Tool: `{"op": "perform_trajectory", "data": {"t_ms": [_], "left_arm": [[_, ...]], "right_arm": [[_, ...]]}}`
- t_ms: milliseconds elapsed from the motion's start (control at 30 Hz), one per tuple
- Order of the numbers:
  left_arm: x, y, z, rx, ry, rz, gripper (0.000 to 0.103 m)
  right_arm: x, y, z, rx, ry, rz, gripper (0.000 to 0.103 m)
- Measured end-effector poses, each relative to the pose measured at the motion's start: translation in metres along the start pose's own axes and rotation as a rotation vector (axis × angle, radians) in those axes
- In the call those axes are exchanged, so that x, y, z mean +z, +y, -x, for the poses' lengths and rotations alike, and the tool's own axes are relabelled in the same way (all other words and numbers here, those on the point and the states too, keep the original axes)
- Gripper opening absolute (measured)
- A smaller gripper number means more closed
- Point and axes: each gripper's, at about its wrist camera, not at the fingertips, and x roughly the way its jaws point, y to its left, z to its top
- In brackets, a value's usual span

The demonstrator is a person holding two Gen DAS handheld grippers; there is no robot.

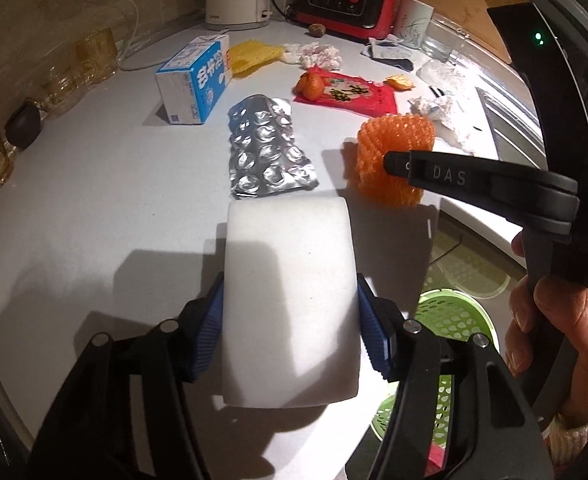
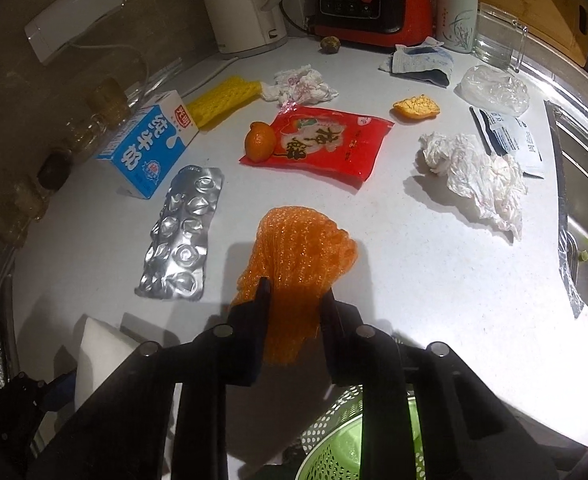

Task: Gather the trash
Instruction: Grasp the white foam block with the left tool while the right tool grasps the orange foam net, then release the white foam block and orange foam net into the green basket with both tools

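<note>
On the white speckled countertop point(image 2: 434, 280), a blue-and-white cardboard milk carton point(image 2: 145, 148) lies on its side, with a crinkled silver foil blister sheet point(image 2: 179, 236) just beside it. The left gripper point(image 1: 289, 312) clamps a smooth white foam block point(image 1: 289, 304) between its ribbed blue pads point(image 1: 209, 328). The right gripper point(image 2: 296, 312) pinches a squashed orange foam fruit net point(image 2: 298, 264), its black jaws closed on the mesh. A glossy red plastic snack packet point(image 2: 318, 144) lies beyond, and a crumpled white tissue point(image 2: 478, 176) lies to the right. A perforated green plastic basket point(image 2: 334, 440) sits below the counter edge.
</note>
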Motion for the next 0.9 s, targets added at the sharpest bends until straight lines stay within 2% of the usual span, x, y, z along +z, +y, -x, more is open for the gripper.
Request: {"op": "perform_trajectory", "data": {"t_ms": [200,300,467,667,867,900], "left_arm": [[-0.010,-0.045,0.027,-0.159,-0.013,-0.134,0.059],[-0.018,-0.078,0.029,-0.243,0.006,-0.216,0.059],[-0.033,-0.130,0.016,-0.323,0.072,-0.315,0.059],[-0.048,-0.164,-0.004,-0.341,0.167,-0.374,0.061],[-0.056,-0.178,-0.004,-0.324,0.183,-0.407,0.079],[-0.056,-0.179,-0.002,-0.320,0.177,-0.413,0.081]], "right_arm": [[-0.044,-0.043,0.064,-0.033,-0.028,-0.048,0.024],[-0.073,-0.070,0.095,-0.116,-0.033,-0.069,0.024],[-0.126,-0.116,0.119,-0.228,0.001,-0.160,0.024],[-0.172,-0.143,0.114,-0.264,0.049,-0.219,0.026],[-0.192,-0.154,0.109,-0.251,0.089,-0.243,0.029],[-0.194,-0.156,0.108,-0.249,0.096,-0.241,0.033]]}}
